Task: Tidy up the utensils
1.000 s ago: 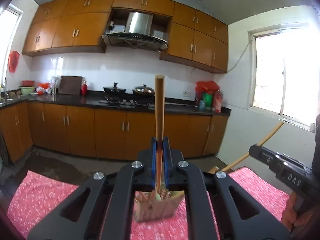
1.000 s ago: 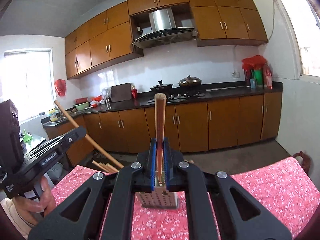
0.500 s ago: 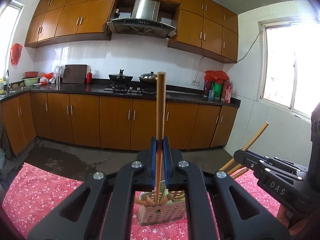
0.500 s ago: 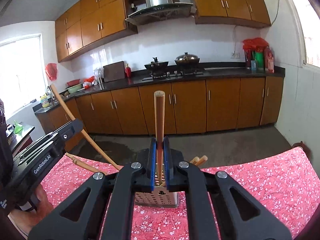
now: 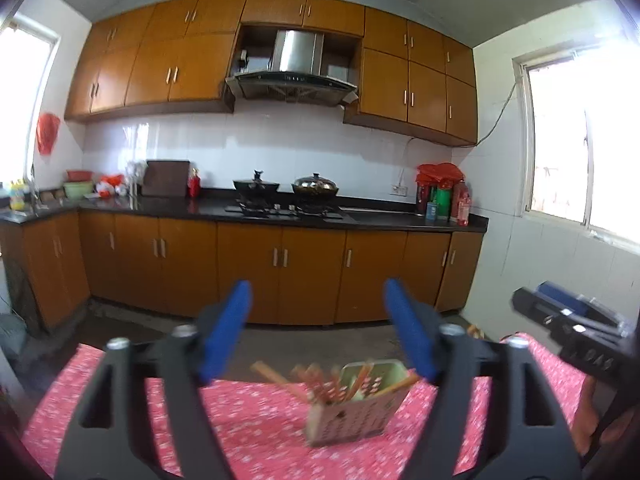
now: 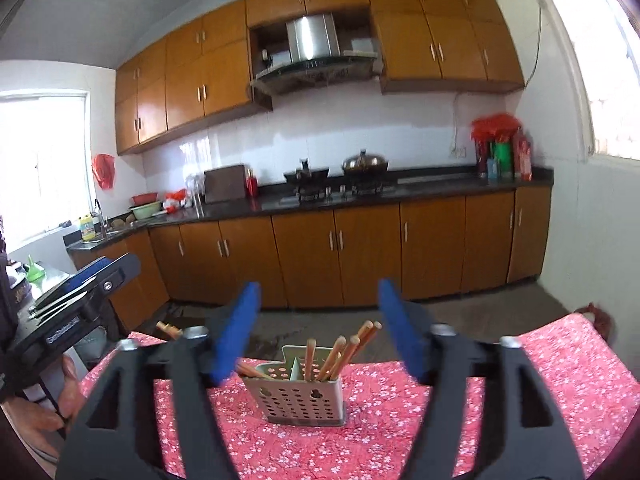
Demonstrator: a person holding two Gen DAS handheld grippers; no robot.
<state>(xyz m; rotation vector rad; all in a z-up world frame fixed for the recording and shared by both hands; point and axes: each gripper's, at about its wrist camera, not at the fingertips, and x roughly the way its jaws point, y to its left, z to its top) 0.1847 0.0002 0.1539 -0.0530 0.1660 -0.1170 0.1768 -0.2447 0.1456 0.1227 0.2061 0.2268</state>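
Note:
A pale perforated utensil holder (image 6: pixel 300 398) stands on the red floral tablecloth (image 6: pixel 520 380), with several wooden chopsticks (image 6: pixel 340 354) leaning in it. My right gripper (image 6: pixel 319 286) hovers just above and in front of it, jaws opening, nothing between the blue pads (image 6: pixel 236 332). The left wrist view shows the same holder (image 5: pixel 352 410), blurred, with chopsticks (image 5: pixel 332 384) fanned out. My left gripper (image 5: pixel 317 286) is also opening and empty above it. Each gripper shows at the edge of the other's view: the right gripper (image 5: pixel 560 316) and the left gripper (image 6: pixel 92 284).
A hand (image 6: pixel 48 408) holds the left gripper's handle at the table's left corner. Beyond the table's far edge (image 6: pixel 400 360) lie a bare floor, brown cabinets (image 6: pixel 360 256) and a dark counter with pots on a stove (image 6: pixel 340 184). Windows flank the room.
Each gripper was shut on one upright chopstick. Both have spread their jaws wide, and the chopsticks now stand in the holder instead of between the pads.

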